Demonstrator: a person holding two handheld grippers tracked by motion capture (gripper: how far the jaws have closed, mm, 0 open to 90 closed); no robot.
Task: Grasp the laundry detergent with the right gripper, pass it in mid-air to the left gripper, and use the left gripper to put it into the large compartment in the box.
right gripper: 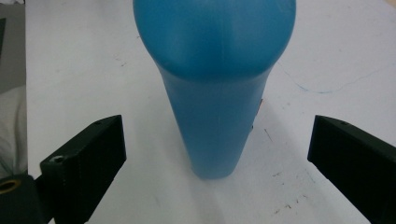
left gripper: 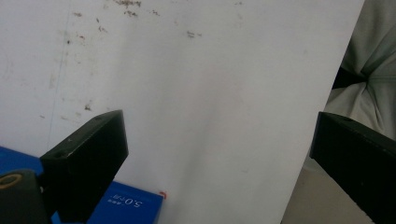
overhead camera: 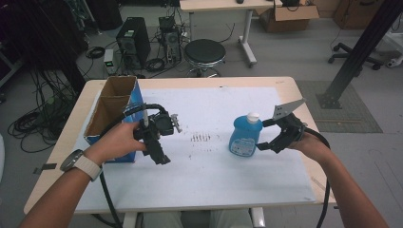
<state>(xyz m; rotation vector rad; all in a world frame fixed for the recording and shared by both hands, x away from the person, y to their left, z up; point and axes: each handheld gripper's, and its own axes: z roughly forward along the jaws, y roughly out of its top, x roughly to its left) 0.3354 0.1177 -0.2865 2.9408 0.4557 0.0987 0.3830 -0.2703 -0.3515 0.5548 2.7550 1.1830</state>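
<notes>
Hands reach in from the near edge in the high view, each holding a gripper over a white sheet [overhead camera: 204,180] that covers the table [overhead camera: 294,90]. The right gripper [overhead camera: 264,135] sits just beside a blue bottle [overhead camera: 244,135] with a white cap, jaws spread on its near side. The left gripper [overhead camera: 159,153] hangs well apart from the bottle, next to an open cardboard box [overhead camera: 111,107] with blue sides.

Left gripper view: the left gripper [left gripper: 219,154] has its jaws wide apart and holds nothing, with marked white sheet [left gripper: 187,84] between them and a blue box edge [left gripper: 128,205] beside one jaw.

Right gripper view: the right gripper [right gripper: 217,154] is spread wide, the blue bottle [right gripper: 215,84] upright between and just ahead of the jaws, touching neither.
</notes>
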